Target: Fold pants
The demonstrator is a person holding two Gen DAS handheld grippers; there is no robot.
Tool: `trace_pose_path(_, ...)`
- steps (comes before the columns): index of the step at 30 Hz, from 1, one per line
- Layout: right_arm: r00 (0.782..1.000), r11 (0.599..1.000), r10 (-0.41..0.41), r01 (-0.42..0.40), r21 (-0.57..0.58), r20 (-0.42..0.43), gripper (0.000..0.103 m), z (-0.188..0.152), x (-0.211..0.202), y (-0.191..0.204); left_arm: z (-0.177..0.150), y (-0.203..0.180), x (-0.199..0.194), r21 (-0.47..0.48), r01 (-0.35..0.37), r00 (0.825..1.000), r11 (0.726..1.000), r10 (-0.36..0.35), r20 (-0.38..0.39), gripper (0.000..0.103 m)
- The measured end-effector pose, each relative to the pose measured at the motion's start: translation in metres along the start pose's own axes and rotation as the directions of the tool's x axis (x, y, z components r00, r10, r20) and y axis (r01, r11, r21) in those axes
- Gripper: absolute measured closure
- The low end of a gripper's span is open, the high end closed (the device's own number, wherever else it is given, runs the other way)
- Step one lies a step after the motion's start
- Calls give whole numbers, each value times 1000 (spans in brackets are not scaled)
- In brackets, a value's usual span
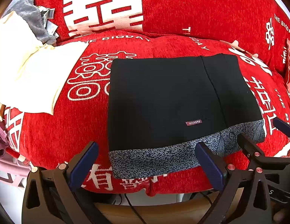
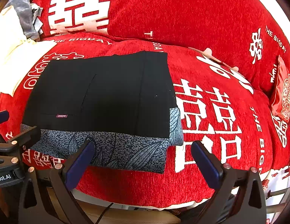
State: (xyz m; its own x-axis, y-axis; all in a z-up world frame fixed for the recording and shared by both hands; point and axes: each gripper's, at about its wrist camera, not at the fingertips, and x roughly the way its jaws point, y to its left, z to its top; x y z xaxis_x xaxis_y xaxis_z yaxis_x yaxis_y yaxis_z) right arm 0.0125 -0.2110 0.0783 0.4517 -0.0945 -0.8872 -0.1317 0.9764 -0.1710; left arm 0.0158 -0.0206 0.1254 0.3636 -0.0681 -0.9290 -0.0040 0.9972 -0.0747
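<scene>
Black pants lie folded in a flat rectangle on the red sofa seat, with a blue-grey patterned waistband along the near edge. They also show in the right wrist view. My left gripper is open and empty, just short of the waistband. My right gripper is open and empty near the pants' right front corner. The right gripper also shows in the left wrist view, and the left gripper at the left edge of the right wrist view.
A cream cloth and a grey garment lie at the sofa's left. Red cushions with white characters form the backrest. A red packet lies at the right. A cable hangs below the seat's front edge.
</scene>
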Motion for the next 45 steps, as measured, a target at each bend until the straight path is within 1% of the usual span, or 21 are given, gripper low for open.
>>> trace_pose_path(7,1000,1000,-4,4,1,1,0,1,-1,0,1,2,2,0,-10,1000,1000,10,-9,0)
trace_pose_path(18,1000,1000,-8,8,1,-1,0,1,-2,1,1,2,3,13,5,1000,1000,-5,-17,0)
trace_pose_path(28,1000,1000,-8,8,-9,3,0,1,-2,1,0,2,1,16,-3,1000,1000,3,-18,0)
trace_pose_path(35,1000,1000,-9,9,-10,4,0,1,-3,1,-1,5,5,10,-12,999,1000,12,-49,0)
trace_pose_path(41,1000,1000,-12,12,-13,5,0,2,-4,1,-1,3,0,26,-12,1000,1000,12,-24,0)
trace_pose_path(45,1000,1000,-15,15,-20,10,0,2,-6,2,-1,3,-1,22,-9,1000,1000,9,-27,0)
